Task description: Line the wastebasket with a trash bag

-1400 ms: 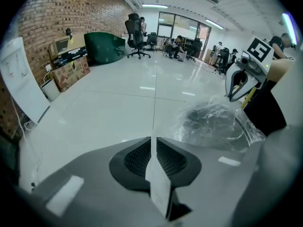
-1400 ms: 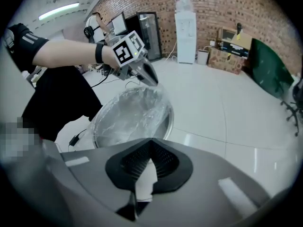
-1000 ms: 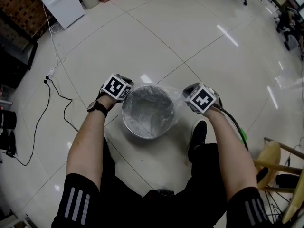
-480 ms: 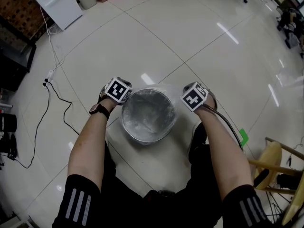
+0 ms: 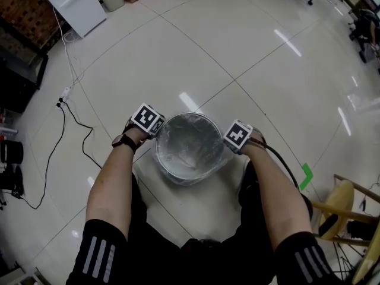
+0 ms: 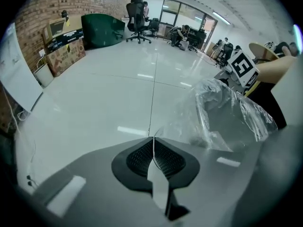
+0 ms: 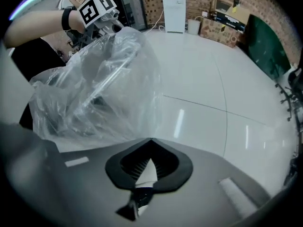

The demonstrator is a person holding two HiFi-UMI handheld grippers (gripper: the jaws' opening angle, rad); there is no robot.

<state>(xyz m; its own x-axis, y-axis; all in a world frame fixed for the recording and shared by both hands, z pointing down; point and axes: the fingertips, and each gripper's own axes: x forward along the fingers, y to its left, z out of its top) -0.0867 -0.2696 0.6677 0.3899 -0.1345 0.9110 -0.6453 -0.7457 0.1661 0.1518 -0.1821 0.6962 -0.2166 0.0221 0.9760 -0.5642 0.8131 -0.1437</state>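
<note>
Trash bag (image 5: 189,142) stretches between left claw (image 6: 153,143), right claw (image 7: 147,162).

The wastebasket (image 5: 184,177) is standing on the floor (image 5: 237,52), with the trash bag (image 5: 190,141) sitting in it. The left hand-held gripper (image 5: 153,127) is sitting at its left rim and the right hand-held gripper (image 5: 231,141) at its right rim. A cable (image 5: 76,119) is lying well off to the left, and a stool (image 5: 337,199) is standing off to the right.
</note>
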